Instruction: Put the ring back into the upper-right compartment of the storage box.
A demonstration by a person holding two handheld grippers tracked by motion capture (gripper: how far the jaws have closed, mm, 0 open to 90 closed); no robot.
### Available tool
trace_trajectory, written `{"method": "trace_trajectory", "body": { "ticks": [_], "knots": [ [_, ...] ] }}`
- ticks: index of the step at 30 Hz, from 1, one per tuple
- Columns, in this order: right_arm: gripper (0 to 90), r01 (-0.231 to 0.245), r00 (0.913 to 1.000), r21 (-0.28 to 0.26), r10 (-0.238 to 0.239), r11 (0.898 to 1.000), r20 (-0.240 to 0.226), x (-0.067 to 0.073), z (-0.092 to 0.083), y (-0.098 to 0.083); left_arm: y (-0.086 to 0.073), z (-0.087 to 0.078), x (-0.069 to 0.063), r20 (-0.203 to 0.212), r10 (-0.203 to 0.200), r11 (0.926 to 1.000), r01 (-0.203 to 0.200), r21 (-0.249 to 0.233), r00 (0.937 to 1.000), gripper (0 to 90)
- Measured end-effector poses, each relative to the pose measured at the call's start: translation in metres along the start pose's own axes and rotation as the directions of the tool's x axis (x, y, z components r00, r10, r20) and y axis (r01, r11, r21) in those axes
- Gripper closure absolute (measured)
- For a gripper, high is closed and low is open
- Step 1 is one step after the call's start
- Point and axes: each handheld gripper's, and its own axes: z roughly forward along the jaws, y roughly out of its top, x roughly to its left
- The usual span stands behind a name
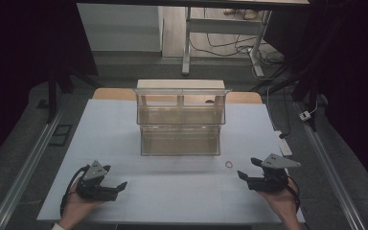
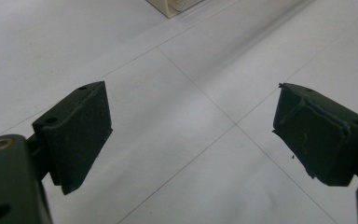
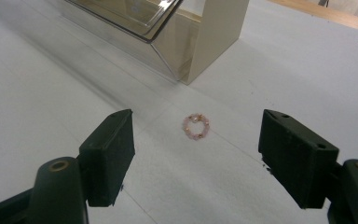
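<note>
A small pink beaded ring (image 1: 228, 164) lies flat on the white table cover, just right of the clear organizer's front corner; in the right gripper view the ring (image 3: 196, 126) sits ahead of the jaws and between their lines. My right gripper (image 1: 249, 168) is open, a short way right of the ring and apart from it; its jaws (image 3: 196, 156) hold nothing. My left gripper (image 1: 115, 178) rests low at the front left, open, with only bare cover between its fingers (image 2: 193, 140).
A clear two-tier organizer (image 1: 180, 125) with a cream frame stands mid-table, its lid tilted open. The white table cover (image 1: 172, 184) spreads between both hands. Beyond the table are a desk frame (image 1: 187, 43) and floor cables (image 1: 230, 48).
</note>
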Motion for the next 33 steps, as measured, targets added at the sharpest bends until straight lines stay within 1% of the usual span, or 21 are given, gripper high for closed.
{"method": "trace_trajectory", "body": {
  "ticks": [8,16,25,27,33],
  "knots": [
    [27.9,-0.008,1.0,0.028,0.008,1.0,0.0,-0.001,0.007,0.01,0.0,0.0,0.0,-0.001,0.0,1.0,0.0,0.002,1.0,11.3],
    [28.5,-0.026,0.9997,0.065,0.026,0.998,0.003,-0.003,0.018,0.018,0.0,0.0,0.0,-0.003,0.003,1.0,-0.003,0.004,1.0,11.4],
    [29.1,-0.048,0.9988,0.103,0.047,0.994,0.014,-0.008,0.027,0.024,0.0,0.001,0.0,0.0,0.004,1.0,-0.004,0.007,1.0,11.5],
    [29.2,-0.06,0.9982,0.114,0.059,0.992,0.014,-0.009,0.032,0.025,-0.001,0.001,0.0,0.0,0.004,1.0,-0.004,0.008,1.0,11.5],
    [30.1,-0.058,0.9983,0.146,0.056,0.988,0.016,-0.01,0.038,0.028,-0.001,0.001,0.0,-0.001,0.005,1.0,-0.005,0.008,1.0,11.5]
  ]
}}
